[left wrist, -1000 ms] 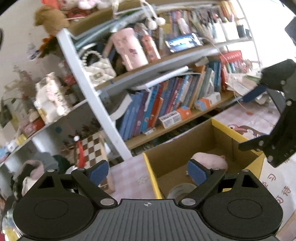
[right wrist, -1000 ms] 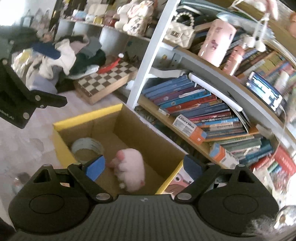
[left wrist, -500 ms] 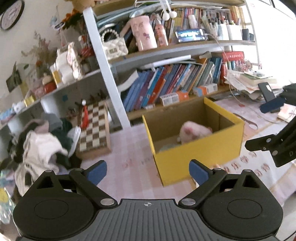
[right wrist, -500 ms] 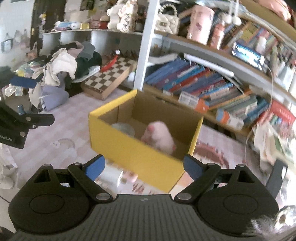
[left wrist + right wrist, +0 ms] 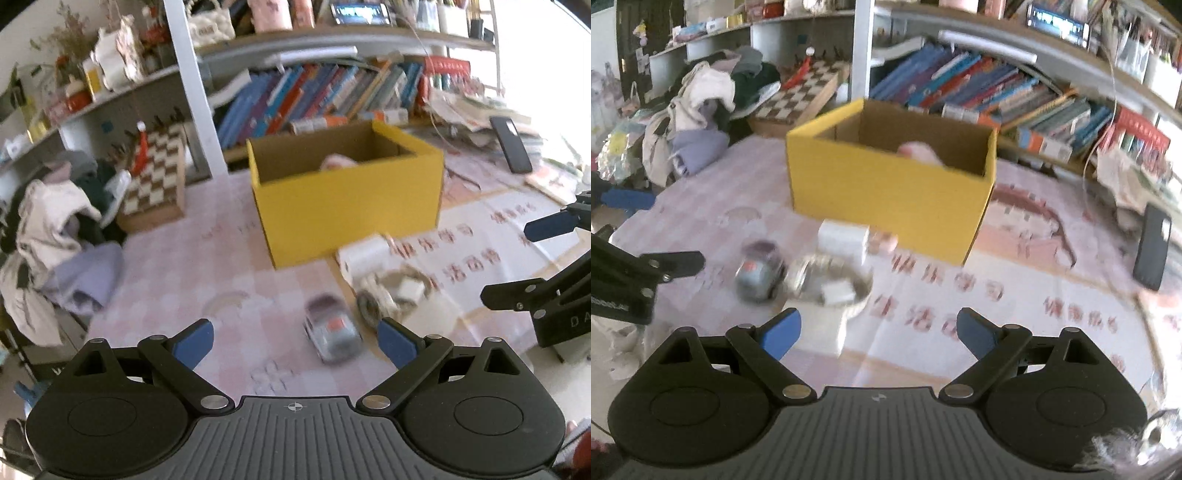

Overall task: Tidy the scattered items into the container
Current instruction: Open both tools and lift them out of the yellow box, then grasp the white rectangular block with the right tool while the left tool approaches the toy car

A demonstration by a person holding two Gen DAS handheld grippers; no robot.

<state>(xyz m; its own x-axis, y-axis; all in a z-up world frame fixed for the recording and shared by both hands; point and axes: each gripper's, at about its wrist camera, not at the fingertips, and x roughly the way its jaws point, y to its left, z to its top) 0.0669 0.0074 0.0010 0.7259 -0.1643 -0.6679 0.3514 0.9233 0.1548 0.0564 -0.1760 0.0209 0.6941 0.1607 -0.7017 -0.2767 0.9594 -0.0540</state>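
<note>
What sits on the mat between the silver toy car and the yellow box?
A white roll and a coiled white cable bundle lie between the toy car and the yellow box. This shows in both wrist views, though blurred.

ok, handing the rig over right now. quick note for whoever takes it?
Left gripper: open, empty, toy car just ahead of it.
Right gripper: open, empty.
Yellow box stands on the mat with the pink plush inside.
Outside, in front of the box: toy car, white roll, coiled cable with charger. Views are blurred.
Left: get those three into the box.
</note>
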